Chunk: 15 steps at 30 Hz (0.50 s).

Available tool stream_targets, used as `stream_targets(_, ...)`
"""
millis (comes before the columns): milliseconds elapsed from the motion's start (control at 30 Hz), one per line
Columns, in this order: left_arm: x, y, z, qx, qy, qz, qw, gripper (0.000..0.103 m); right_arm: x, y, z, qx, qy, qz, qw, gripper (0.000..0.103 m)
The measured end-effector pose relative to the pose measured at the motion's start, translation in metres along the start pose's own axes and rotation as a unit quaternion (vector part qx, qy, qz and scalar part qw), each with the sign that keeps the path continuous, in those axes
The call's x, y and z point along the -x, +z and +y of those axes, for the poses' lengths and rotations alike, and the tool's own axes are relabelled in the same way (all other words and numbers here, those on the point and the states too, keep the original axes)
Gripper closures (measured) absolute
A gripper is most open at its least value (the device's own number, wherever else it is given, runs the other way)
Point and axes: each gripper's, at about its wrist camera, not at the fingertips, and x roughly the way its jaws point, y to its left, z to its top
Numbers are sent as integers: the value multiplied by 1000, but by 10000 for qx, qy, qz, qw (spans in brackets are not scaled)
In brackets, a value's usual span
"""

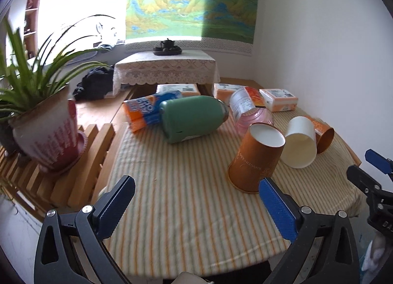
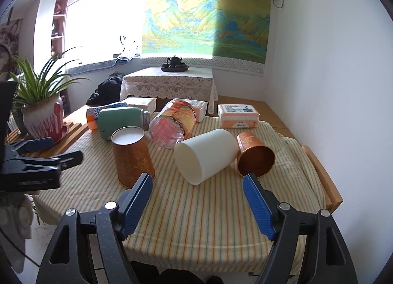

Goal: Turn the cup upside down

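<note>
An orange paper cup [image 1: 255, 156] [image 2: 132, 156] stands upside down on the striped cloth, white base up. A white paper cup [image 1: 300, 142] [image 2: 206, 155] lies on its side beside it. A second orange cup [image 1: 323, 134] [image 2: 254, 157] lies on its side to the right, mouth toward me. My left gripper [image 1: 197, 190] is open and empty, just in front of the upside-down cup. My right gripper [image 2: 197, 185] is open and empty, in front of the white cup. The right gripper also shows at the left wrist view's right edge [image 1: 368, 168]; the left gripper shows at the right wrist view's left edge [image 2: 61, 151].
A green flask [image 1: 194, 118] [image 2: 121, 119], a pink plastic cup [image 1: 253, 114] [image 2: 169, 127] and an orange-blue snack pack [image 1: 145, 109] lie behind the cups. Tissue packs [image 1: 278, 99] [image 2: 238, 115] sit at the back. A potted plant [image 1: 46, 134] [image 2: 44, 117] stands on slats at left.
</note>
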Motion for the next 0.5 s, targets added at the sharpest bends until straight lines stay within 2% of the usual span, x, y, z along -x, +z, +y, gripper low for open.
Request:
stream_targets(200,31,-23,6,183,175,-212,9995,1,4,-13,10,35,-111,-203,9997,23)
stream_targets(367,58,-32,3,487,386,-740,9953,1,13,-20,6,-305,-194,-508,9981,22)
stream_targets(500,75,-35,-2,488,481,-1044,9922,1,20,-21,-1,-544,-266,-709,9956,20)
